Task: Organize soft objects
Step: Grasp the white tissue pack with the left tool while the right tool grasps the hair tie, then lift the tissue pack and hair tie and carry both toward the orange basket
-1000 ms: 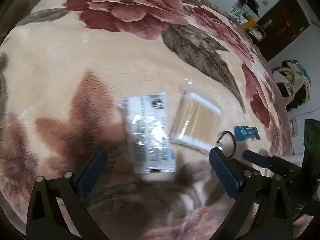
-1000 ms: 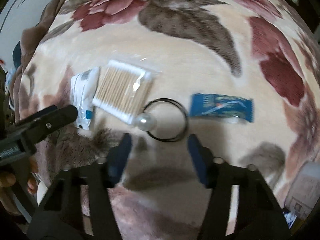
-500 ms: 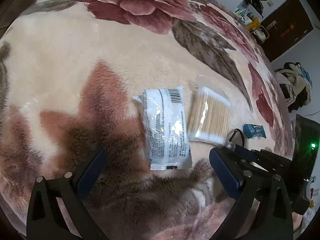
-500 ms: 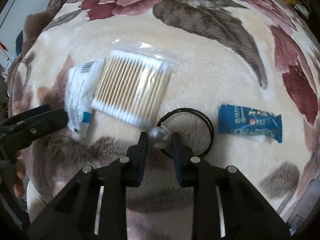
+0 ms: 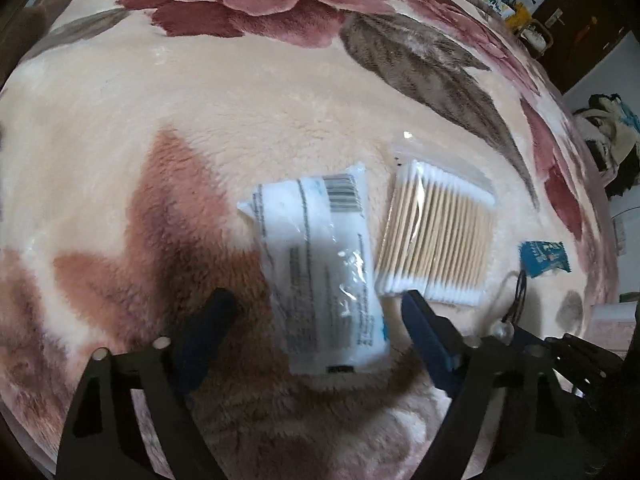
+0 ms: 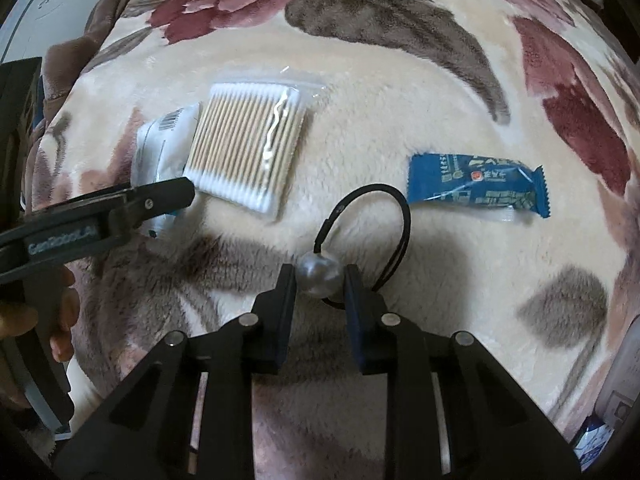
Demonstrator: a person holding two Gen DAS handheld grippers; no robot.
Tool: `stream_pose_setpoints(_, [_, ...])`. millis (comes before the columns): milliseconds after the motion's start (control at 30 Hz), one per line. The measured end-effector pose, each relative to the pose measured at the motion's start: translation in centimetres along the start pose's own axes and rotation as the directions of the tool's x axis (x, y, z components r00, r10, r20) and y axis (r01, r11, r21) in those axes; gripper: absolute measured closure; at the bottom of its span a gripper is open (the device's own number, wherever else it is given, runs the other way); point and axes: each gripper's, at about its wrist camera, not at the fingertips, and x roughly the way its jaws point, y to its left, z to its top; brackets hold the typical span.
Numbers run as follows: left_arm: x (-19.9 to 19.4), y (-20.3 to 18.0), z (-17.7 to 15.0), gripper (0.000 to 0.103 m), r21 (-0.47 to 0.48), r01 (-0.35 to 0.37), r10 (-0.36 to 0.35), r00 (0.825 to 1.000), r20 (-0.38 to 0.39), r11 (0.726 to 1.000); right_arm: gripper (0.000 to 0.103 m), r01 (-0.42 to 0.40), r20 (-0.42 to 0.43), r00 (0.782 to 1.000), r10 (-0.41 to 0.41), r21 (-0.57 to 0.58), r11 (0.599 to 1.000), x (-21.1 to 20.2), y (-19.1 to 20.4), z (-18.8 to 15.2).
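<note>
A white plastic packet (image 5: 320, 272) with a barcode lies on the floral blanket (image 5: 200, 120). My left gripper (image 5: 316, 320) straddles its near end, jaws closing. Both blue pads still stand a little off the packet's sides. Right of it lies a clear bag of cotton swabs (image 5: 436, 244), also in the right wrist view (image 6: 248, 148). My right gripper (image 6: 320, 276) is shut on the pearl bead (image 6: 320, 270) of a black hair tie (image 6: 402, 220). A blue snack packet (image 6: 476, 188) lies beyond the tie. One left gripper finger (image 6: 120, 204) reaches in from the left.
A hand (image 6: 60, 344) holds the left gripper's handle at the left edge. A pale box (image 6: 624, 380) sits at the blanket's right edge. Beyond the blanket stand a dark door (image 5: 580, 20) and piled clothes (image 5: 608, 132).
My left gripper came down over the white packet and its jaws narrowed around it. My right gripper closed on the pearl bead and has stayed put since.
</note>
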Motion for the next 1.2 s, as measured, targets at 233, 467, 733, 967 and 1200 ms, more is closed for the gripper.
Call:
stream_pose_setpoints(233, [-0.6,2.3,-1.3,0.057,0.016,-0.020,0.020,1.000,-0.020,1.000,0.076,-0.001,-0.001,1.000,0.001,-0.004,1.000,0.3,0.3,0.6])
stream_pose_setpoints(467, [-1.6,2.5,-1.1,0.043,0.010,0.017,-0.017,1.000,0.021,1.000,0.076,0.008,0.001,1.000,-0.008,0.014,1.000,0.7,0.3,1.0])
stream_pose_setpoints(733, [0.5,2.8,-0.6,0.055,-0.004,0.005,-0.005,1.000,-0.014,1.000,0.078,0.031,-0.006,1.000,-0.031,0.018,0.999,1.8,0.6,1.4])
stream_pose_setpoints(967, [-1.4,3.6,-1.4,0.059,-0.028,0.030,-0.030,0.999,0.013,0.999,0.078,0.008,0.036,0.999,-0.008,0.016,1.000,-0.2,0.9,0.6])
stream_pose_setpoints(1200, [-4.0,1.9,-1.9,0.059,-0.005,0.042,-0.041,0.998,0.042,0.999,0.078,-0.005,0.090,0.996,0.004,0.015,1.000,-3.1,1.8,0.3])
